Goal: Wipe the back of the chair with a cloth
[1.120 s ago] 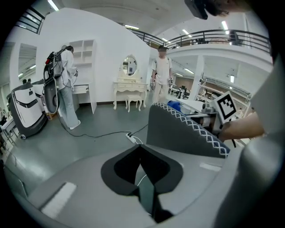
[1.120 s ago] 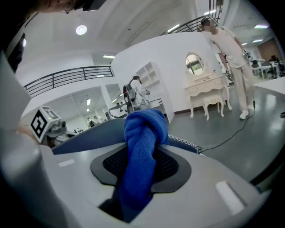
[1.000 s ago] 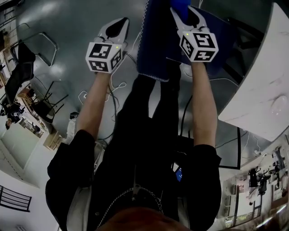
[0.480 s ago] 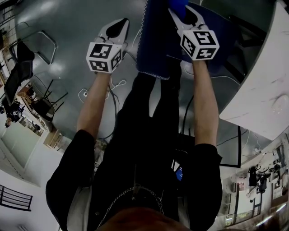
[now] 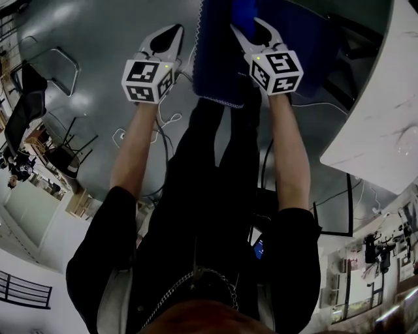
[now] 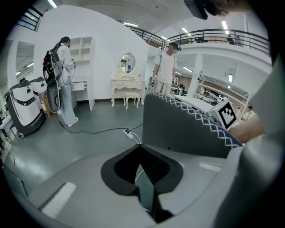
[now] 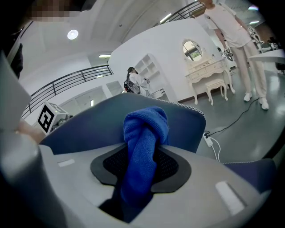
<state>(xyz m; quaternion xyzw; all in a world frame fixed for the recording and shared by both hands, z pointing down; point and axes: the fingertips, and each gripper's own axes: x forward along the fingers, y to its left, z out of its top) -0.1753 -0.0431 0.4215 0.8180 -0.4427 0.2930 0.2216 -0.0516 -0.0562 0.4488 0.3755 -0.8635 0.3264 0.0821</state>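
A dark blue chair back (image 5: pixel 219 52) with white zigzag stitching on its edge stands just ahead of me; its rim also shows in the right gripper view (image 7: pixel 89 122) and the left gripper view (image 6: pixel 178 129). My right gripper (image 5: pixel 247 26) is shut on a bright blue cloth (image 7: pixel 142 151), whose bunched end rests against the chair back near its top. The cloth (image 5: pixel 243 13) pokes out past the jaws in the head view. My left gripper (image 5: pixel 171 36) hovers left of the chair back, shut, with nothing between its jaws.
A white marble-look table (image 5: pixel 379 124) lies to the right. Cables and a power strip (image 6: pixel 129 132) lie on the grey floor. A white dressing table with mirror (image 6: pixel 127 84) stands far off. Two people (image 6: pixel 62 80) stand in the background. Black chairs (image 5: pixel 26 98) sit at far left.
My right gripper has slid left across the chair back with the cloth. The left gripper has barely shifted.
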